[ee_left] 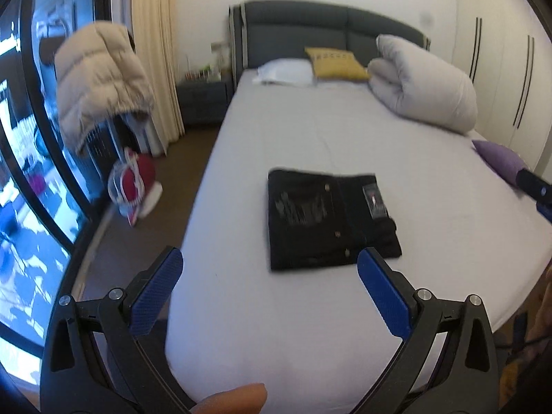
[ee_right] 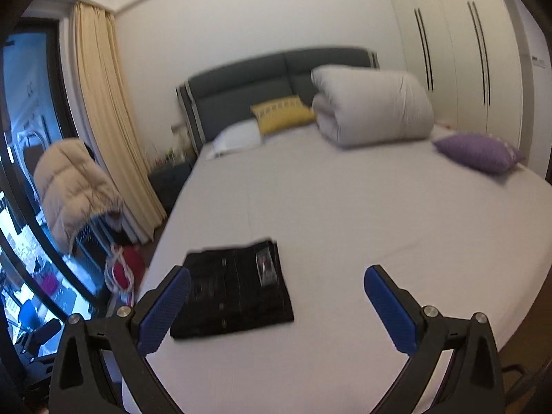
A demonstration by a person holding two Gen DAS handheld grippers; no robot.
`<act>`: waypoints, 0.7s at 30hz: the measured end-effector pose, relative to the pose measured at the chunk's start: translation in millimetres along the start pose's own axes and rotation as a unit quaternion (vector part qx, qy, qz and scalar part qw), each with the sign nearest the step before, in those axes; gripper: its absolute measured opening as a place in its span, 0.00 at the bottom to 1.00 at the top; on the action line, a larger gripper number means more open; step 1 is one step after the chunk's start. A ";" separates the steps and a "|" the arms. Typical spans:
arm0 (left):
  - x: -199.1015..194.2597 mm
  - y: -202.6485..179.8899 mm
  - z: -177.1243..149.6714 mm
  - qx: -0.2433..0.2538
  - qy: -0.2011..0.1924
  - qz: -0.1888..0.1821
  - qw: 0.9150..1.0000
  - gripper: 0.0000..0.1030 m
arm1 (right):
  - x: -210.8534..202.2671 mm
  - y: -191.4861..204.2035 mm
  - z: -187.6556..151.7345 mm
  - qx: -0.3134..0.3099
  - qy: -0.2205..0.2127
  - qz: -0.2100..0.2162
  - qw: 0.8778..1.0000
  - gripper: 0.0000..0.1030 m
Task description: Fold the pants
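left gripper [ee_left: 270, 265] and right gripper [ee_right: 277, 284] spread apart, empty; black pants [ee_left: 327, 219] folded into flat rectangle on bed [ee_left: 345, 131].

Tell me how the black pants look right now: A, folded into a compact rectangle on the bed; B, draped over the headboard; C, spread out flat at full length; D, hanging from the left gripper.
A: the black pants lie as a compact folded rectangle on the bed, with the left gripper and right gripper both open and apart from them.
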State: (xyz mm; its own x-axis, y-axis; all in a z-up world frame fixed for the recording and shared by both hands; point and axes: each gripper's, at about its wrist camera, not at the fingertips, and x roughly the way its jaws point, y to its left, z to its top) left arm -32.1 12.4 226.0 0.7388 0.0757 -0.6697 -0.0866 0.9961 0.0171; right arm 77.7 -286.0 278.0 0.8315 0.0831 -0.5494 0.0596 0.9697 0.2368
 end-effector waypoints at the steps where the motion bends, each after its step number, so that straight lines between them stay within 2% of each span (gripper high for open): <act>1: 6.3 -0.8 -2.3 -0.002 0.008 -0.004 1.000 1.00 | 4.2 2.0 -2.8 -0.005 0.009 -0.006 1.000 1.00; 4: 24.2 -2.1 -5.9 -0.004 0.028 -0.007 1.000 1.00 | 8.7 13.3 -10.6 -0.029 0.026 -0.014 0.999 1.00; 10: 55.9 -1.8 -4.0 -0.005 0.043 -0.007 0.999 1.00 | 21.6 30.0 -18.8 -0.066 0.050 -0.010 0.997 1.00; 21: 76.1 2.3 -5.6 -0.009 0.055 -0.005 0.998 1.00 | 34.3 38.6 -32.7 -0.082 0.083 -0.005 0.993 1.00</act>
State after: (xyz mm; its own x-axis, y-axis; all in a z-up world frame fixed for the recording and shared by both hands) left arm 20.1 20.2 170.8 0.6614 0.0590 -0.7477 -0.0919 0.9958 -0.0027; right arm 90.4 -238.2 242.1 0.7279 0.0970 -0.6788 -0.0346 0.9939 0.1049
